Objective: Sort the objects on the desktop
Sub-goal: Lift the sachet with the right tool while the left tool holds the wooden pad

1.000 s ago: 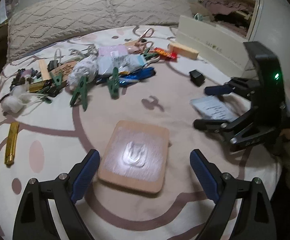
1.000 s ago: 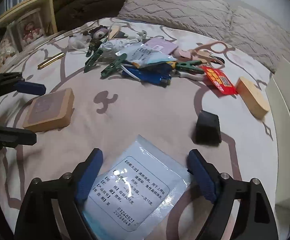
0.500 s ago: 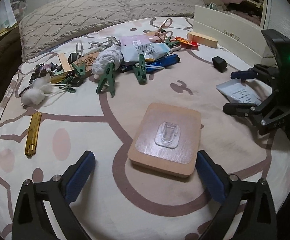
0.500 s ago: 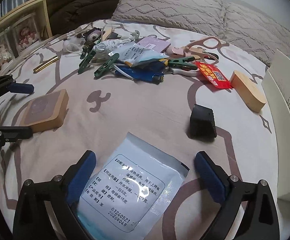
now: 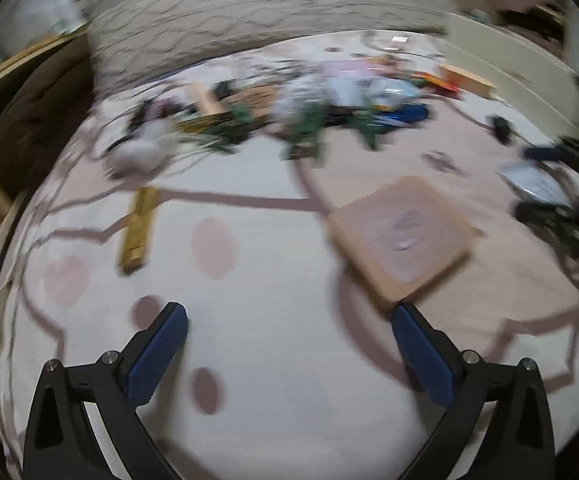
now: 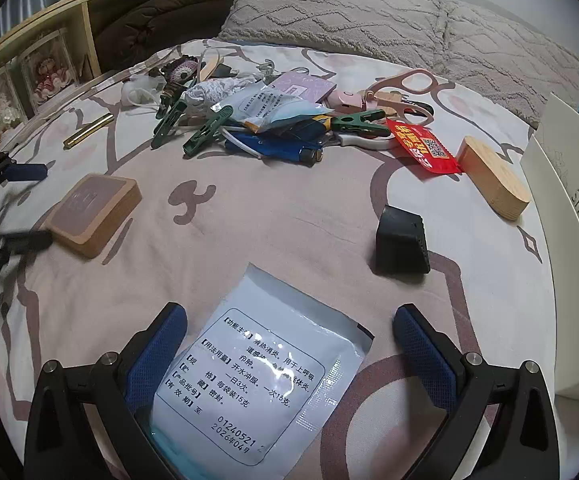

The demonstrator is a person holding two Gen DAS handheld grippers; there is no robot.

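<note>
In the blurred left wrist view my left gripper (image 5: 289,312) hovers over bare patterned bedsheet, its jaws opening with nothing between them. The flat wooden block (image 5: 401,232) lies just ahead of its right fingertip, apart from it. My right gripper (image 6: 289,312) hangs low over a white printed sachet (image 6: 265,376). Its jaws are opening, the sachet lies flat between the blue pads, and neither pad presses on it. The right wrist view also shows the block (image 6: 93,216) at left, with the left gripper (image 6: 29,206) beside it.
A heap of clips, scissors, packets and a blue lighter (image 6: 273,120) lies mid-bed. A gold tube (image 6: 89,130), a black cube (image 6: 401,240) and an oval wooden piece (image 6: 493,184) lie apart. A white shoebox (image 6: 569,240) borders the right, pillows (image 6: 369,20) the back.
The left gripper swung left, so the wooden block went from between its fingers to ahead-right of them. Both grippers' jaws widened. The right gripper kept its place over the sachet.
</note>
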